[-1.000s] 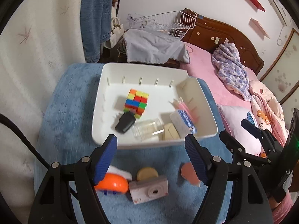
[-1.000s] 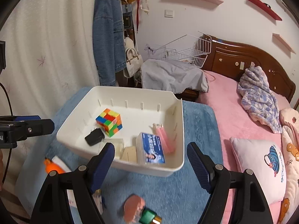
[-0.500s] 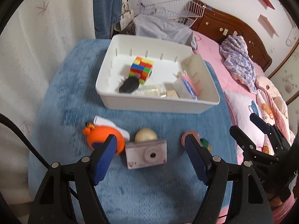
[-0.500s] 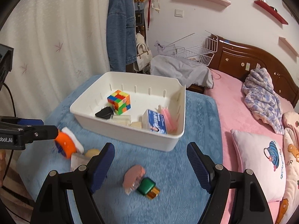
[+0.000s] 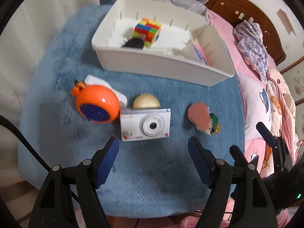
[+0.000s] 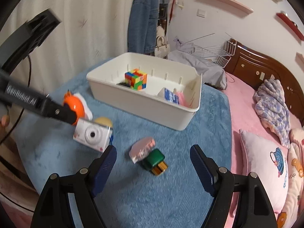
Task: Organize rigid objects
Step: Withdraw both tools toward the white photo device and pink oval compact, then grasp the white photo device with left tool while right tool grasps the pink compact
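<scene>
A white bin (image 5: 161, 70) (image 6: 136, 102) on the blue fuzzy cover holds a colour cube (image 5: 148, 30) (image 6: 136, 79), a black item and a blue-labelled box (image 6: 170, 97). In front of it lie an orange round clock (image 5: 96, 106), a gold ball (image 5: 146, 102), a white toy camera (image 5: 145, 124) (image 6: 93, 134), a pink wrapped piece (image 5: 199, 118) (image 6: 142, 148) and a green-capped block (image 6: 154, 161). My left gripper (image 5: 153, 155) is open and empty just in front of the camera. My right gripper (image 6: 153, 163) is open and empty over the green block.
A pink bed with pillow (image 6: 266, 161) and blankets lies to the right. A curtain (image 6: 66, 28), a hanging denim jacket (image 6: 144, 19) and a wire rack (image 6: 212, 51) stand behind the bin. The cover's front edge (image 5: 144, 212) is close below the left gripper.
Both grippers have pulled back from the bin and dropped toward the loose objects. The left one now faces the camera, the right one the pink piece and green block. Both stayed open.
</scene>
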Tool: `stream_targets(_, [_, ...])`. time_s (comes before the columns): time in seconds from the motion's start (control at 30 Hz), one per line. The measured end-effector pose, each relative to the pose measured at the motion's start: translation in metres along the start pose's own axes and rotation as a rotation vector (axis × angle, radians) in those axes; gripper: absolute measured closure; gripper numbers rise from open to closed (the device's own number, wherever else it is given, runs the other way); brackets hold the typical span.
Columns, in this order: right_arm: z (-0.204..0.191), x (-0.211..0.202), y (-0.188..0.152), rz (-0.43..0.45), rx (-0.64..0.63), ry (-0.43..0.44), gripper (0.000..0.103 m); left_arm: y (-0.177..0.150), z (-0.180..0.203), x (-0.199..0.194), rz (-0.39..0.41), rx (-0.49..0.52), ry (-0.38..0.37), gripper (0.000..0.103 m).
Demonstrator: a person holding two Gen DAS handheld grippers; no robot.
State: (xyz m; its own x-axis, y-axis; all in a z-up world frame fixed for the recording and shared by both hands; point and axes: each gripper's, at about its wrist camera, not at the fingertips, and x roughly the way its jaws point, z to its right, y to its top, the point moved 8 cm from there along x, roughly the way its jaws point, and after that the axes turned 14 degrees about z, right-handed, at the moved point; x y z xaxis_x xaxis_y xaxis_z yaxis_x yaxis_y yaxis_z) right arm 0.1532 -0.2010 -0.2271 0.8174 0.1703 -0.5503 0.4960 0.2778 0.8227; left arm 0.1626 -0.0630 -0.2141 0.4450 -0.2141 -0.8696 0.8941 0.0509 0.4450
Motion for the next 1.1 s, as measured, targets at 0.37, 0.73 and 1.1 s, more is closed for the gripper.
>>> stream_targets(0.37, [-0.025, 0.014, -0.025, -0.017, -0.218, 0.045, 0.023, -0.014, -0.006, 0.036, -0.143, -0.077, 0.027, 0.025])
stream_targets(0.73, [-0.057, 0.039, -0.045, -0.077, -0.375, 0.119, 0.023, -0.025, -0.027, 0.065, -0.271, -0.241, 0.048, 0.021])
stream_targets(1.1, [-0.049, 0.069, -0.052, -0.142, -0.342, 0.104, 0.023, -0.027, -0.027, 0.083, -0.334, -0.198, 0.082, 0.017])
